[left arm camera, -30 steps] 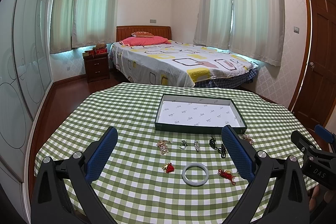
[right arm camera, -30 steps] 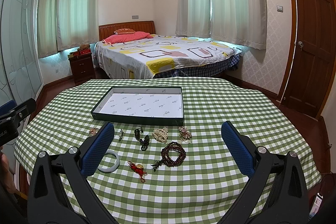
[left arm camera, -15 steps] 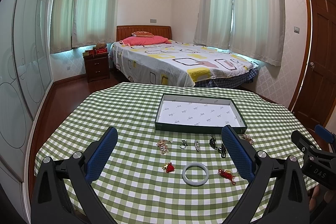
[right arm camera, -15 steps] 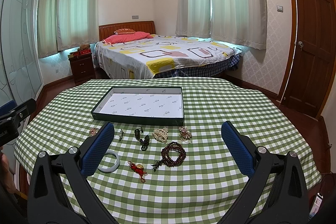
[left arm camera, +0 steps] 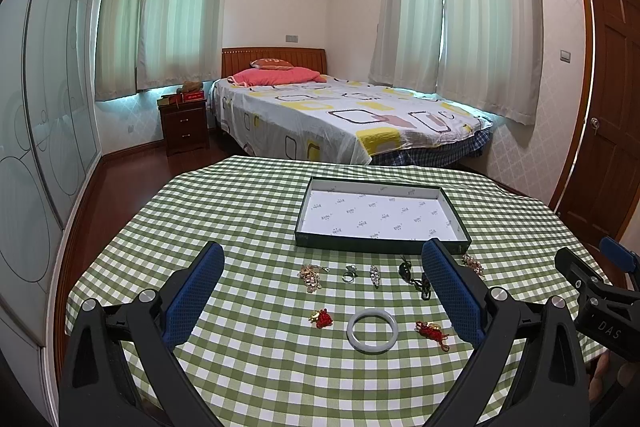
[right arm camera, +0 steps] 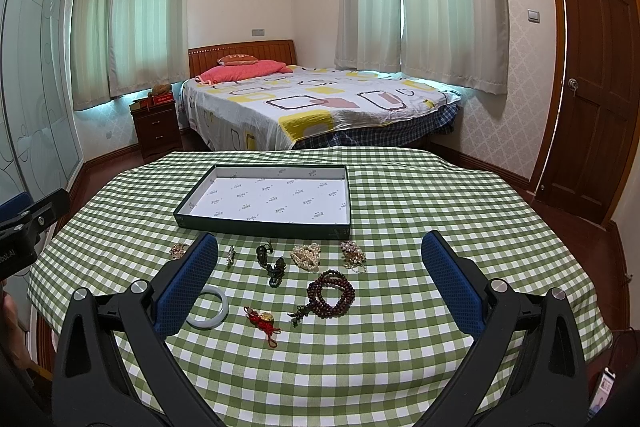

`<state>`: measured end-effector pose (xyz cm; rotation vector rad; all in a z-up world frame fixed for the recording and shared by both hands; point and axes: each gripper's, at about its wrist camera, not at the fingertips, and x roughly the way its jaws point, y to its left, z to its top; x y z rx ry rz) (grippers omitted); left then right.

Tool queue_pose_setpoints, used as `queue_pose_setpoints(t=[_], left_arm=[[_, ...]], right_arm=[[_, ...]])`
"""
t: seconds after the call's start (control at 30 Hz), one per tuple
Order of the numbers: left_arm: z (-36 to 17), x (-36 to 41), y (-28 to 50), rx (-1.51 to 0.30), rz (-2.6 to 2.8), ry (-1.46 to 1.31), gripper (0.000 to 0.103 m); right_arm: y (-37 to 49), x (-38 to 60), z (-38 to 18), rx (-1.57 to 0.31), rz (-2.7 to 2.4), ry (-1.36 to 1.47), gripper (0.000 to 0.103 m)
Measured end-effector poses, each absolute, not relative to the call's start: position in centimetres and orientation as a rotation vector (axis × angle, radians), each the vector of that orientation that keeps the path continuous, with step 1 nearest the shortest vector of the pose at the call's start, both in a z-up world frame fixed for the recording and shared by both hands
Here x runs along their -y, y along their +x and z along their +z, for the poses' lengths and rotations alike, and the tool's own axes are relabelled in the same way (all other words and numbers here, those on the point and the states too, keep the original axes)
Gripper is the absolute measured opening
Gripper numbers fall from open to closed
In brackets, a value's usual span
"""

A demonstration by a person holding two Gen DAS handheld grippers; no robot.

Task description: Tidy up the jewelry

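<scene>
A dark green tray with a white paper lining lies on the checked table and holds nothing. Several jewelry pieces lie in front of it: a pale jade bangle, red knot charms, a dark bead bracelet, a pearl cluster, a ring and a dark pendant. My left gripper hangs open above the near pieces. My right gripper is open too, over the bead bracelet. Nothing is between either pair of fingers.
A green checked cloth covers the table, whose edges fall away on all sides. Beyond it stand a bed, a nightstand and a wooden door. The other gripper shows at each view's edge.
</scene>
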<state>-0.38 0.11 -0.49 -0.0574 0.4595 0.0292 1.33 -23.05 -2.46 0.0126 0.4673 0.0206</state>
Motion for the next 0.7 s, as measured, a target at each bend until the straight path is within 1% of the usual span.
queue_pose_setpoints(t=[0.43,0.7], left_arm=[[-0.7,-0.1,-0.3,-0.469,0.033,-0.057,0.096],[-2.5,-0.8,1.3,-0.525,0.029,-0.077,0.096]], right_arm=[[1.2,22.9,-2.0,-0.477,0.021,0.014,0.099],[2.4,23.1,-3.9,-0.510,0.026,0.023,0.099]])
